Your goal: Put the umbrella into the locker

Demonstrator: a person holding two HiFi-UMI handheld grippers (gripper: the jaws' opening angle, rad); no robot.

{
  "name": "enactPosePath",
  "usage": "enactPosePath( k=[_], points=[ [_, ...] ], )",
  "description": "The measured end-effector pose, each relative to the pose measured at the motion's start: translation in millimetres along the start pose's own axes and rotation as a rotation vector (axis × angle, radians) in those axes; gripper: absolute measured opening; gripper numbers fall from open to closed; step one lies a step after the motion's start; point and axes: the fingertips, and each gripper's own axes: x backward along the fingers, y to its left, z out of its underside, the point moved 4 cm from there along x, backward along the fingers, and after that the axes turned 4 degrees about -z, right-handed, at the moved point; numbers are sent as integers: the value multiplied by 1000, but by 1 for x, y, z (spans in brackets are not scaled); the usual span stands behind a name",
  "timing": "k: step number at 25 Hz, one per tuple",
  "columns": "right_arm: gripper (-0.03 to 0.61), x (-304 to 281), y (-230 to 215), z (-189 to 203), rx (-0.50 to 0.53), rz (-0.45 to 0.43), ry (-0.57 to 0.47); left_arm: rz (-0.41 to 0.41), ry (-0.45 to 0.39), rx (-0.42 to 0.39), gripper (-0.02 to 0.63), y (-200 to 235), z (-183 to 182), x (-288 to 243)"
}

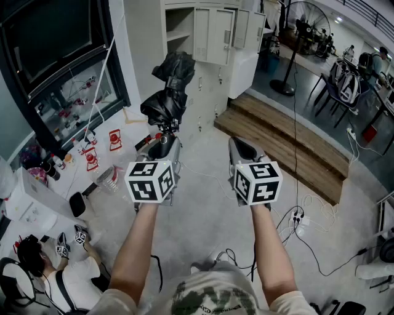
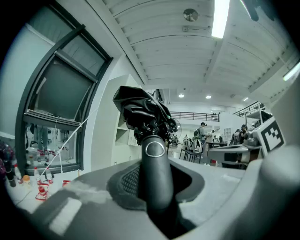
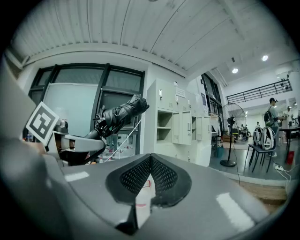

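Handle of umbrella (image 2: 143,112) seemingly clamped between jaws of left gripper (image 1: 164,145).

The left hand-held gripper (image 1: 164,140) holds a folded black umbrella (image 1: 170,89) before the white locker (image 1: 212,37).

An open-plan lab or workshop hall: grey metal lockers (image 1: 212,37) ahead of the fingers (image 3: 211,201), a pedestal fan (image 1: 308,18) and seated people (image 1: 380,58) to their right, cables (image 1: 308,240) across the concrete floor (image 1: 203,206).

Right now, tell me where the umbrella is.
In the head view, left of centre: the folded black umbrella is held by its handle in the left gripper's jaws, pointing toward the open lockers ahead.
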Motion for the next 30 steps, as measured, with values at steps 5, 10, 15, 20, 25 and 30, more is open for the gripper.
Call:
enactPosePath(
  k=[5,10,15,20,25,30],
  points=[
    [-2,-8,-6,5,-12,3,8,3,8,1,109,2,2,-10],
    [-2,-22,-21,8,-19,8,5,4,11,4,110,3,2,-32],
    [-2,-43,-54,9,-34,7,-5,-1,17,-4,110,1,-2,-69],
    [-2,-74,-106,11,-45,-4,-13,-12,14,-17,110,-10,-8,-127],
    [-2,-112,-174,9,-54,-21,-12,-22,16,-20,110,-28,-15,-201],
    [-2,-150,-237,4,-50,-46,-6,-46,23,-6,110,-43,-22,-271]
  ],
)
